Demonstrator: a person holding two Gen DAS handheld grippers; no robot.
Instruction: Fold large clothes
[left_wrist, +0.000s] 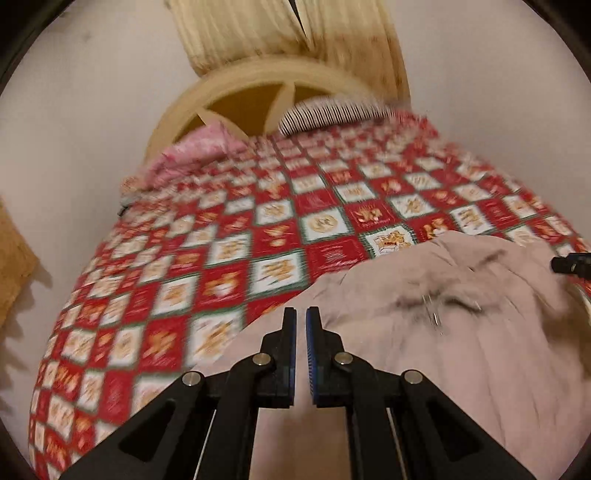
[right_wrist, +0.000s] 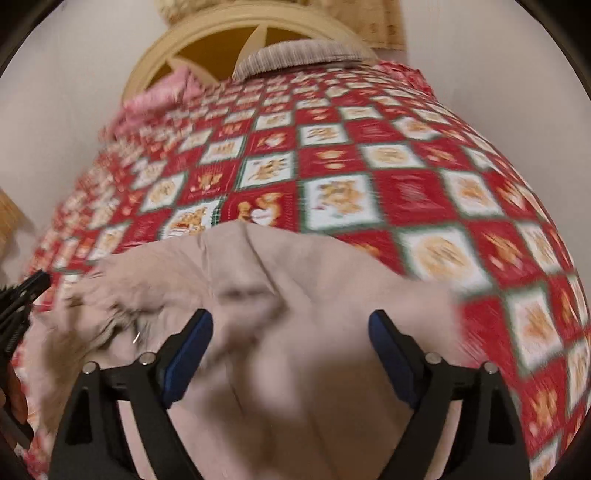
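A pale pink garment (left_wrist: 443, 325) lies bunched on the near part of a bed (left_wrist: 258, 229) covered in a red-and-white checked spread, well short of the headboard (left_wrist: 258, 96) and the pillows against it. The left gripper (left_wrist: 301, 325) has its jaws drawn together with only a thin slit between the blue pads; nothing can be seen pinched in that slit, and the cloth appears to lie beneath the fingers rather than in them. The right gripper (right_wrist: 291, 332) has its jaws spread wide above the middle of the garment (right_wrist: 277, 295), the pads clear of the fabric. Its tip also shows at the garment's right edge in the left view. Both pictures are smeared, so fine creases and edges are hard to read. The garment looks crumpled, not laid flat, with a dark-edged opening and what may be a zip pull near its centre, so the step in hand seems to be an early one: getting hold of the cloth to spread it. The next move likely calls for the right gripper to find an edge or corner and close on a single layer, while the left opens to take a matching one.
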